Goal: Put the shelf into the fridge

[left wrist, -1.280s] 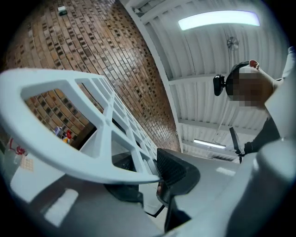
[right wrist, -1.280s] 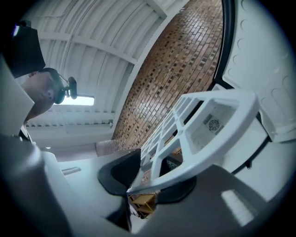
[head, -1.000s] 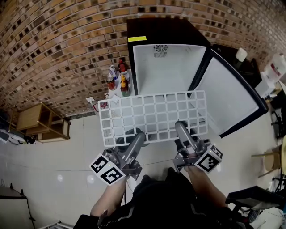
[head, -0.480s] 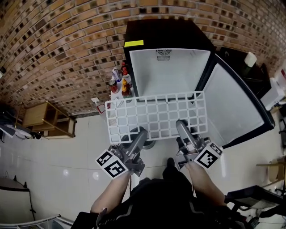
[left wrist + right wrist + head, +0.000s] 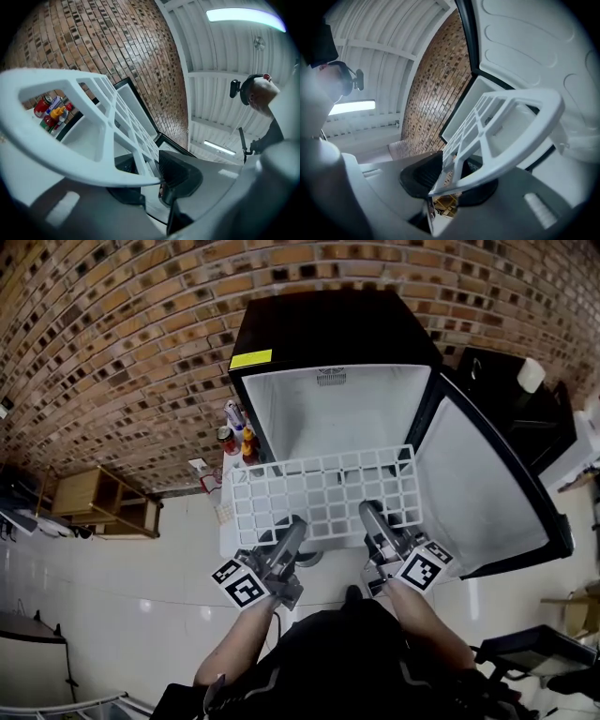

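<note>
In front of the open fridge (image 5: 333, 413) | white grid shelf (image 5: 323, 495) held level at the cavity mouth, not yet inside | left claw (image 5: 289, 532) and right claw (image 5: 371, 518) each clamped on its near edge, likely to keep it flat for sliding in.

I see the shelf (image 5: 323, 498), a white plastic grid of square openings, held roughly level in the air just in front of the fridge (image 5: 328, 329). Its far long edge is close to the fridge's open front, outside the cavity. My left gripper (image 5: 296, 523) and right gripper (image 5: 367, 513) each clamp its near edge. The fridge is a small black cabinet with a white interior. Its door (image 5: 469, 493) is swung wide open on the fridge's right, and a yellow label (image 5: 250, 359) sits at its top front left corner.
</note>
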The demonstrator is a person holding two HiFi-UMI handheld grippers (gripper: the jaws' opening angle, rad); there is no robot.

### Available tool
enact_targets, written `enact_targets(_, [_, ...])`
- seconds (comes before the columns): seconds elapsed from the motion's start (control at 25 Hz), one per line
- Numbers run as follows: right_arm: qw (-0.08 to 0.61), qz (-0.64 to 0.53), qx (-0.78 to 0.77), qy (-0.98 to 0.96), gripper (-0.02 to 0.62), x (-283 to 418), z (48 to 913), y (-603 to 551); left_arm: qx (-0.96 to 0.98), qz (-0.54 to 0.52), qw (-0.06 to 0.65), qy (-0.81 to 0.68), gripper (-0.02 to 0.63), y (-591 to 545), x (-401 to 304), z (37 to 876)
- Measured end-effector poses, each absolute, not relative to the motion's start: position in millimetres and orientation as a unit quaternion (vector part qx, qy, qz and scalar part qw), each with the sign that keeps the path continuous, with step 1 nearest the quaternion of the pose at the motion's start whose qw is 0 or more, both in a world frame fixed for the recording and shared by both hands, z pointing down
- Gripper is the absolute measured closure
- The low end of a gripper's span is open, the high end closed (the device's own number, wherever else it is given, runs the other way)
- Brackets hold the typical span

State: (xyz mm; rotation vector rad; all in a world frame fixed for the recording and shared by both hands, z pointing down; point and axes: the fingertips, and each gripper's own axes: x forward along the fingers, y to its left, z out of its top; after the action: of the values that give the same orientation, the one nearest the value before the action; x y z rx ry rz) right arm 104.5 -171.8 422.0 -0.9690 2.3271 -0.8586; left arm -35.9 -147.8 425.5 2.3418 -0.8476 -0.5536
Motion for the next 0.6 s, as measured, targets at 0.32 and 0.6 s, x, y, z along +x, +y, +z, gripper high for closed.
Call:
enact_targets(0.32, [0.24, -0.333, -0.339, 0.847, 0.495, 123, 444, -204, 0.873, -0.198, 0.297, -0.333, 0.523, -177, -17, 443])
enact_targets(0.6, [0.234, -0.343, -0.324, 0.85, 0.495, 135, 453, -223, 0.867, -0.197, 0.3, -0.345, 0.525, -194, -3, 451])
